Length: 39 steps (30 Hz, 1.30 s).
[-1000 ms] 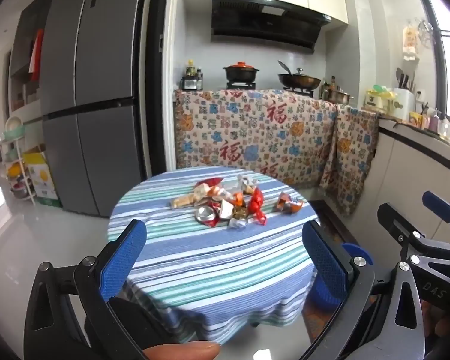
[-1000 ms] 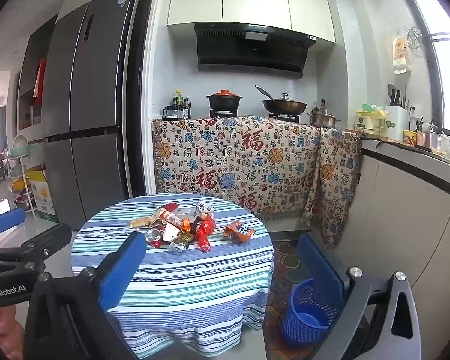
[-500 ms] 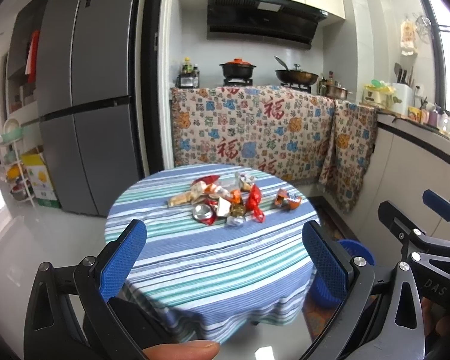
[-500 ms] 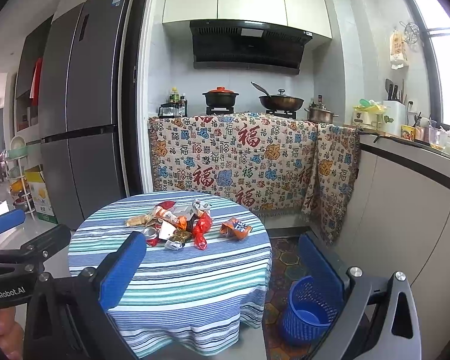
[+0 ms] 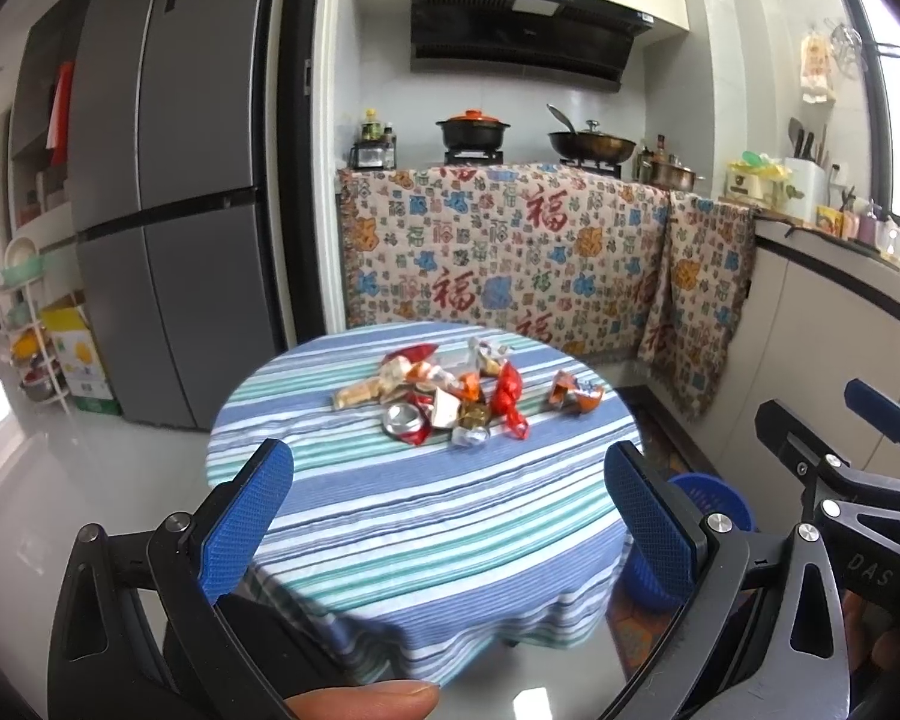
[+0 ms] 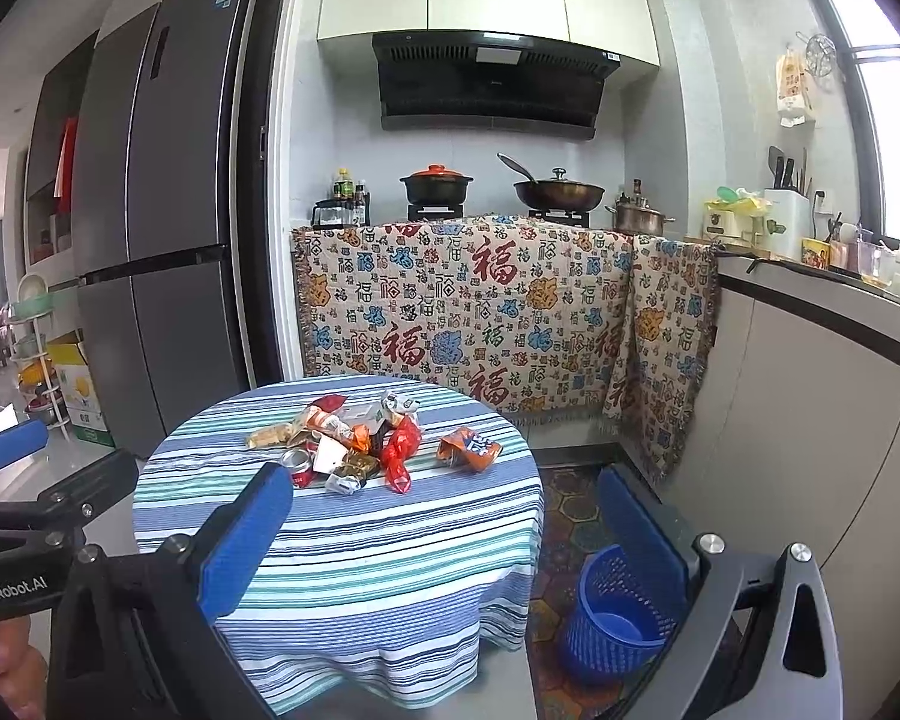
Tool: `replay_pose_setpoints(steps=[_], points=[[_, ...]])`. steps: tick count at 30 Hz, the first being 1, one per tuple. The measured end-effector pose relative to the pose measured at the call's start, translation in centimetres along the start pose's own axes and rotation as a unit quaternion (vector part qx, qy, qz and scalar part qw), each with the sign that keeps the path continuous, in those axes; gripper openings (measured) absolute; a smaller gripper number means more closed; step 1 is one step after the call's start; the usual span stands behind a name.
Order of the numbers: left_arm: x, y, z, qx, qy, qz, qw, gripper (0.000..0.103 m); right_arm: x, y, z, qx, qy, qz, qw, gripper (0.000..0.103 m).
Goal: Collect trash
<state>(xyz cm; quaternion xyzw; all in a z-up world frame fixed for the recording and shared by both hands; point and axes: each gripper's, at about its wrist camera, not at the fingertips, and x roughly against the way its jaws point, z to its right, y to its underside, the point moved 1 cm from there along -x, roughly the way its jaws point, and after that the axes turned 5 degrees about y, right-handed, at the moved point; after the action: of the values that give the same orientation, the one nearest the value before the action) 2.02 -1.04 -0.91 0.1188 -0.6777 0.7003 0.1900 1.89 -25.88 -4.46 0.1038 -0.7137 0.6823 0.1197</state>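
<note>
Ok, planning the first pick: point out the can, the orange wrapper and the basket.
can [image 5: 403, 418], left wrist view, silver top.
orange wrapper [image 6: 469, 449], right wrist view, its middle.
basket [image 6: 600, 624], right wrist view, mesh wall.

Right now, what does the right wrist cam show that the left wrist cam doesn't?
Only right wrist: the blue basket whole, its inside apparently empty, on the floor beside the table. Only left wrist: a fingertip at the bottom edge; there the basket is mostly hidden behind a finger. Both: striped round table, trash pile, each gripper with jaws open and empty.
</note>
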Motion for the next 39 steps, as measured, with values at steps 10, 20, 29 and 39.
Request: replay_pose_setpoints(steps=[10, 20, 29, 39], points=[[-0.3, 0.2, 0.2, -0.002, 0.001, -0.002, 1.0000, 0.103, -0.3, -0.1, 0.2, -0.002, 0.003, -0.002, 1.000, 0.103], [-0.4, 0.2, 0.3, -0.002, 0.002, -0.003, 1.0000, 0.103, -0.6, -0.1, 0.1, -0.005, 0.003, -0.004, 1.000, 0.103], [-0.6, 0.5, 0.7, -0.004, 0.001, -0.004, 1.0000, 0.103, -0.8, 0.1, 0.3, -0.007, 0.004, -0.007, 1.000, 0.103], [-0.8, 0.6, 0.9, -0.004, 0.001, -0.006, 1.0000, 0.103, -1.1, 0.2, 0.4, -0.008, 0.004, -0.008, 1.000, 0.103]])
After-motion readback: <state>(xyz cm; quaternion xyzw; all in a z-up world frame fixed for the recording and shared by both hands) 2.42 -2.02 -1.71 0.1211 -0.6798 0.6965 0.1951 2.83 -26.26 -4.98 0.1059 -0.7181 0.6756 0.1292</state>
